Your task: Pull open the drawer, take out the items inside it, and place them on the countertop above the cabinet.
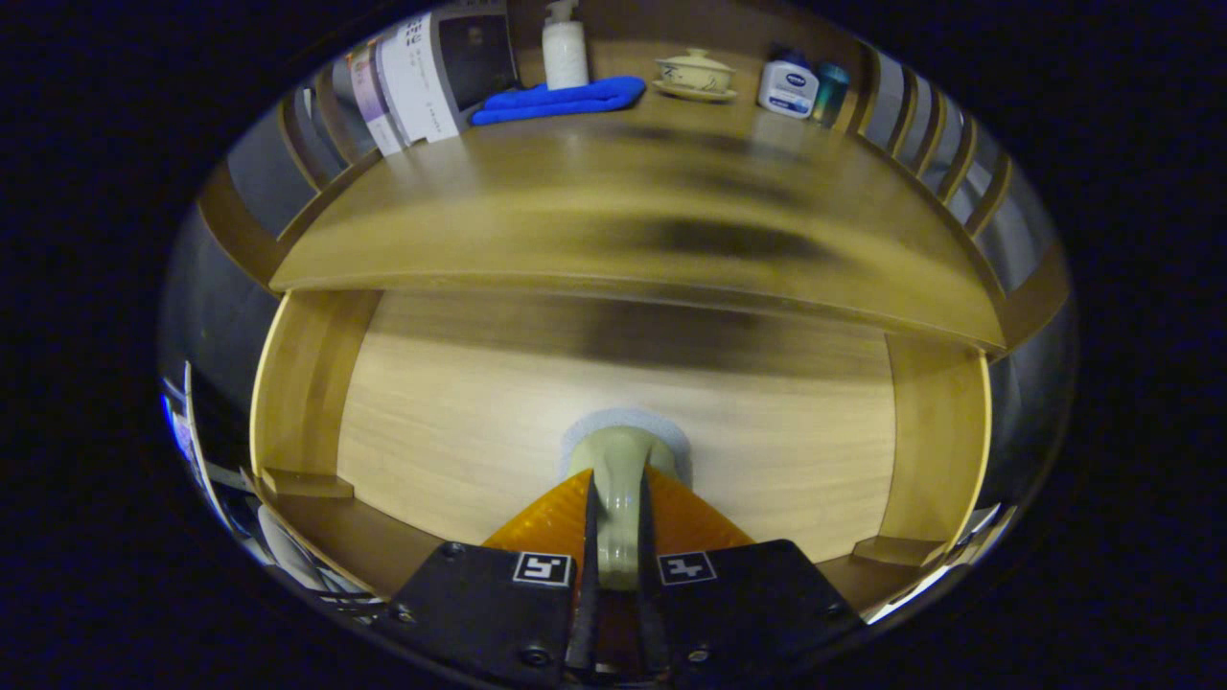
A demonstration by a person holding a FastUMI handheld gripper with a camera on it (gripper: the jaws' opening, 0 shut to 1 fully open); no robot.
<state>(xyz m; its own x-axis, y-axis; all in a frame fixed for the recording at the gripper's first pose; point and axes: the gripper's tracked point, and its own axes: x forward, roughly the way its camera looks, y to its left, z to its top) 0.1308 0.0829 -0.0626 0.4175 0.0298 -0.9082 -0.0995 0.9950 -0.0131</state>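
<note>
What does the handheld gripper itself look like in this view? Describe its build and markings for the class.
The gripper has two flat black plates at its base, each fastened with visible screws and carrying a square black-and-white marker tag. Two narrow fingers run forward from between the plates, standing close together.

Surface point(613, 201): mid-brown wood grain. Drawer point(460, 422): paler wood floor, yellow-brown sides. Spoon point(618, 470), pinched between both fingers of the claw point(613, 508): pale cream-green. Far on the surface, left to right: blue cloth point(561, 100), white pump bottle point(565, 48), cream lidded cup point(695, 72) on its saucer, white jar point(788, 86) with dark blue cap, teal can point(831, 91).
</note>
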